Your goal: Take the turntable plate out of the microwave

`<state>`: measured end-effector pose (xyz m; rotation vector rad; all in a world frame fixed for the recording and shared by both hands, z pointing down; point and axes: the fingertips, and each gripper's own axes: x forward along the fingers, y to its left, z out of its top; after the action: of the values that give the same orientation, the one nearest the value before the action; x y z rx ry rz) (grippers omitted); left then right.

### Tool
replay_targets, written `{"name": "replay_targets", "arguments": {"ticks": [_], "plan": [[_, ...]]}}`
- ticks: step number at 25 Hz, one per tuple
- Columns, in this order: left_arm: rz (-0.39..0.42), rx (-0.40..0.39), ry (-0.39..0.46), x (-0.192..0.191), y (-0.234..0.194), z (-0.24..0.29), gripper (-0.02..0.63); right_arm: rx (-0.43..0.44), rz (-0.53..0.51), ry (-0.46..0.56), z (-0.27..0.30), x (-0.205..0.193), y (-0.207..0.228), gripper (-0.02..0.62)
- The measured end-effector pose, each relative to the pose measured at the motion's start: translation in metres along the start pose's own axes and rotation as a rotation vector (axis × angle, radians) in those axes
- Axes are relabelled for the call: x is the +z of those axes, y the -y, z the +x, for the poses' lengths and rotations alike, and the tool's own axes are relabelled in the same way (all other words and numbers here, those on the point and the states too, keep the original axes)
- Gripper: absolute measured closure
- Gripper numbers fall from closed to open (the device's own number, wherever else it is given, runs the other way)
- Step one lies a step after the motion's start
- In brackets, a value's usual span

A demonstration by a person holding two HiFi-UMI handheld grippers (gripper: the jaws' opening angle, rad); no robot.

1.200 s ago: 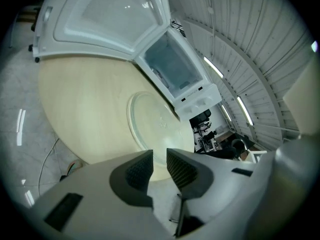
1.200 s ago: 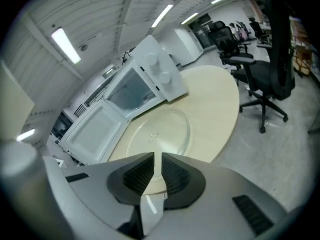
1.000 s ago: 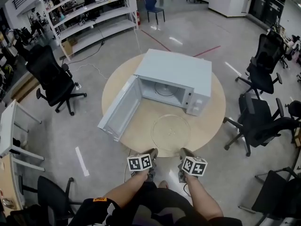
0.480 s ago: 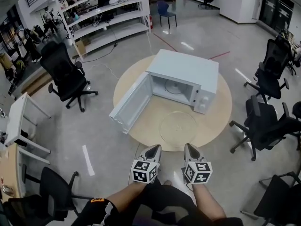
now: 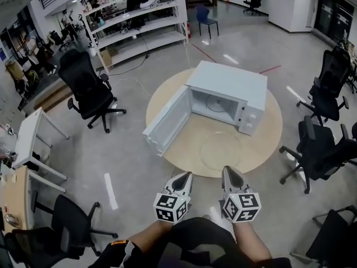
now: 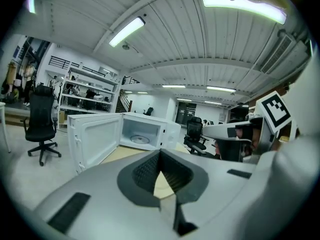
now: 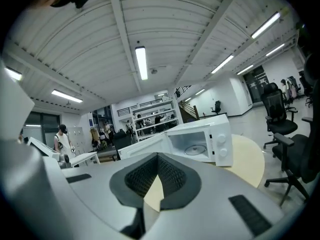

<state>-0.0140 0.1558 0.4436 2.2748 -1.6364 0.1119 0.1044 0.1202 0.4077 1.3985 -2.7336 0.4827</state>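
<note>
**Plate out on the table, grippers clear**
On the round table (image 5: 266, 128) the microwave (image 5: 228, 82) stands with its door open. The plate (image 5: 221, 149) lies flat just in front of it, so the job looks done. Your left gripper (image 5: 183, 177) and right gripper (image 5: 230, 172) are both closed on nothing, short of the table. Hold them clear so nothing nudges the glass toward the edge.

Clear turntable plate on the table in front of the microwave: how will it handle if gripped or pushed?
The turntable plate looks like clear glass: probably rigid, fragile, fairly heavy for its size. Lying flat on the smooth round table, it would likely slide when pushed, not tip. Its thin glossy rim may slip in the jaws.
</note>
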Motion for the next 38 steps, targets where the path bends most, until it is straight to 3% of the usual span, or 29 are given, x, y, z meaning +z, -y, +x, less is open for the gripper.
{"name": "replay_targets", "arguments": {"ticks": [8,13,21,30,38], "plan": [[0.057,-0.028,0.014,0.007,0.006,-0.056,0.56,0.0,-0.027,0.023,-0.021,-0.003,-0.049,0.577],[0.031,-0.052,0.006,0.004,-0.004,-0.1,0.56,-0.011,-0.033,0.004,-0.036,-0.011,-0.091,0.577],[0.009,-0.096,-0.018,-0.017,0.005,-0.148,0.56,-0.063,-0.035,-0.046,-0.079,-0.03,-0.123,0.577],[0.023,0.009,0.03,-0.027,0.036,-0.185,0.56,0.057,-0.133,-0.046,-0.126,-0.033,-0.141,0.577],[-0.027,0.121,0.09,-0.049,0.132,-0.208,0.56,0.171,-0.226,-0.045,-0.213,-0.032,-0.105,0.577]]}}
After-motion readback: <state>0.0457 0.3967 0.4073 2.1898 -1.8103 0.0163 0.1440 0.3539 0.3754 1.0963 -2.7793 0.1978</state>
